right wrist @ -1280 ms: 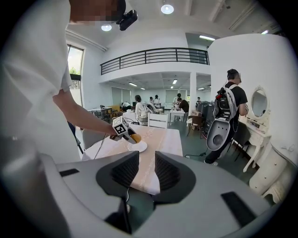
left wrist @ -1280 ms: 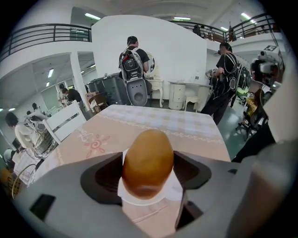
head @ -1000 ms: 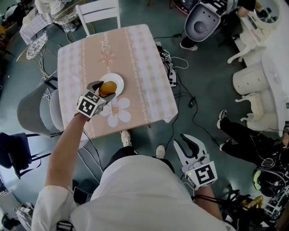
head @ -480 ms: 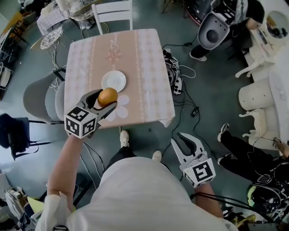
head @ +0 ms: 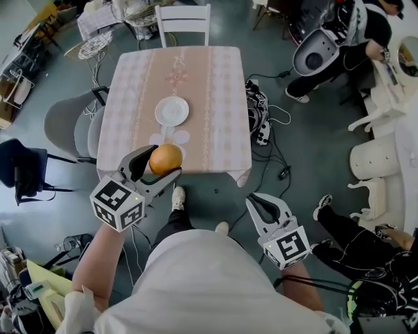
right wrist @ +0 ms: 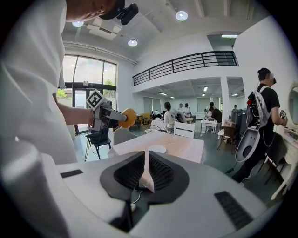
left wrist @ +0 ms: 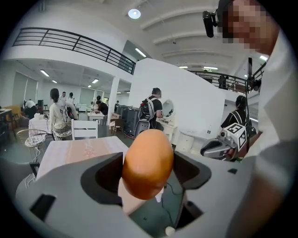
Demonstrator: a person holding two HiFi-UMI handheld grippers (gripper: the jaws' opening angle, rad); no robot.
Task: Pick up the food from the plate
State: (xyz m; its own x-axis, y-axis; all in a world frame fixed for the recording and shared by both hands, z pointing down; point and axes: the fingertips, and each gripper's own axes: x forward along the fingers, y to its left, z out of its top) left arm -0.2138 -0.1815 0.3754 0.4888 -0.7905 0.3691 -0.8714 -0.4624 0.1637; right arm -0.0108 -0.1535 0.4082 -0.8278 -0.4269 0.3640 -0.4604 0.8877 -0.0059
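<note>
A round orange piece of food (head: pixel 165 158) is clamped in my left gripper (head: pixel 159 167), which is shut on it and holds it in the air above the table's near edge. The left gripper view shows the food (left wrist: pixel 147 162) pinched between the grey jaws. The white plate (head: pixel 172 111) lies bare on the checked table (head: pixel 219 98). My right gripper (head: pixel 266 206) hangs low at my right, off the table. Its jaws have just been closing. Only a narrow slit remains between them, with nothing in it (right wrist: pixel 146 169).
A white chair (head: pixel 183 19) stands at the table's far end and a grey chair (head: pixel 68 127) at its left. Cables (head: pixel 264 127) lie on the floor to the right. People and white equipment (head: pixel 320 49) fill the far right.
My left gripper lifted the food off the plate and carried it up and back towards me, past the table's near edge. The right gripper's jaws went from wide apart to almost together.
</note>
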